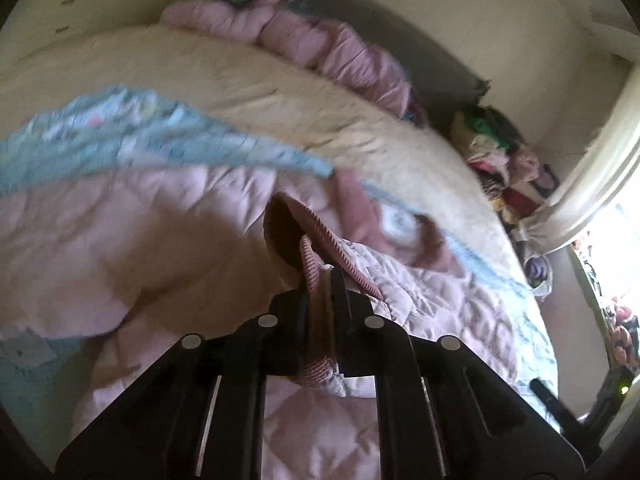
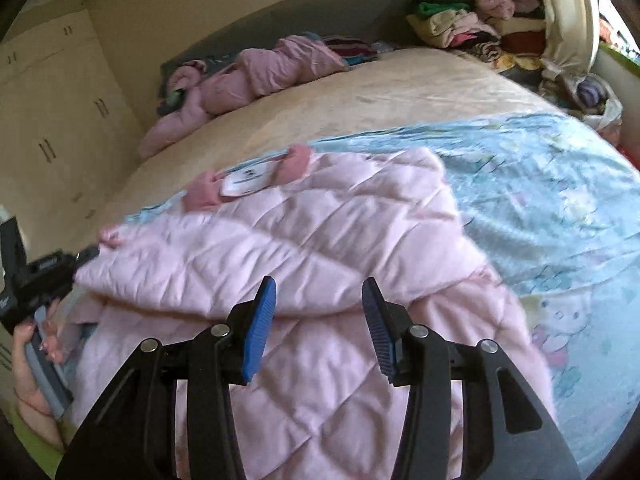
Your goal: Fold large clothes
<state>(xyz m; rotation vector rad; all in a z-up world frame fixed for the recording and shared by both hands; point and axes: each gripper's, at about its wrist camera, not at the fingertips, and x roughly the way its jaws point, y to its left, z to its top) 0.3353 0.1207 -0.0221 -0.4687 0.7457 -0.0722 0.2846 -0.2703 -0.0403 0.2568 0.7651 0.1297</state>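
Note:
A pink quilted jacket (image 2: 320,240) lies spread on a light blue printed sheet (image 2: 540,208) on the bed, with one side folded over its middle. My left gripper (image 1: 320,276) is shut on the jacket's ribbed pink cuff (image 1: 320,240) and holds it lifted above the jacket body (image 1: 140,240). In the right wrist view the left gripper (image 2: 86,256) shows at the far left, at the jacket's sleeve end. My right gripper (image 2: 320,292) is open and empty, its blue pads (image 2: 260,320) hovering just above the jacket's lower half.
A second pink padded garment (image 2: 240,76) lies bunched along the grey headboard (image 2: 300,12). A pile of mixed clothes (image 2: 472,24) sits at the bed's far right corner by a curtain (image 2: 568,20). Cream wardrobe doors (image 2: 52,120) stand to the left. The cream bedspread (image 2: 380,92) covers the far half.

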